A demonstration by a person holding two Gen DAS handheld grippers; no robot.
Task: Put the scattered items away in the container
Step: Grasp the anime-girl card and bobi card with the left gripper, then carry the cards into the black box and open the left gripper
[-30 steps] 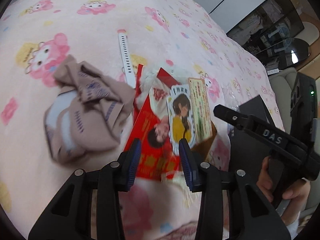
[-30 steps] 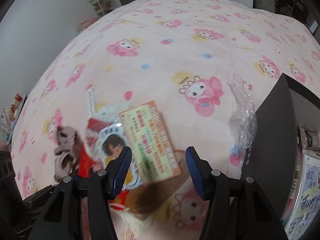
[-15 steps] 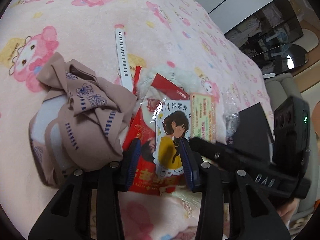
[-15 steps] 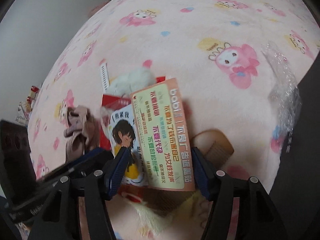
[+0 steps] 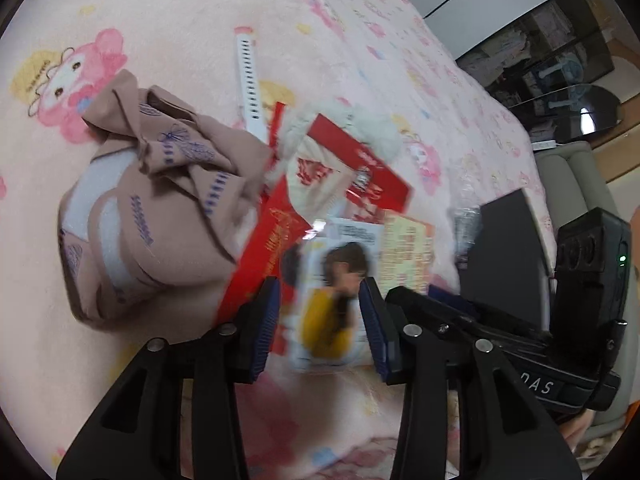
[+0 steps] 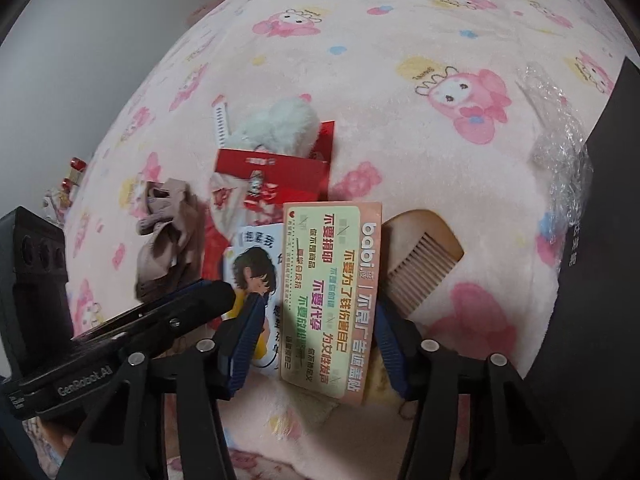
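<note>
The right claw (image 6: 316,340) was open around the pink card (image 6: 330,300), whose long side pointed away from it. The left claw (image 5: 322,328) was open over the girl picture (image 5: 334,300). The black box (image 6: 600,240) stood farther right.

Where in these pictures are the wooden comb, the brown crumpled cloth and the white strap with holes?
wooden comb (image 6: 424,256), right wrist view, on its teeth.
brown crumpled cloth (image 5: 160,216), left wrist view, on its middle folds.
white strap (image 5: 249,84), left wrist view, mid-length.

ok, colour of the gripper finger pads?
Blue ribbed pads on black fingers; clearest in right wrist view.
</note>
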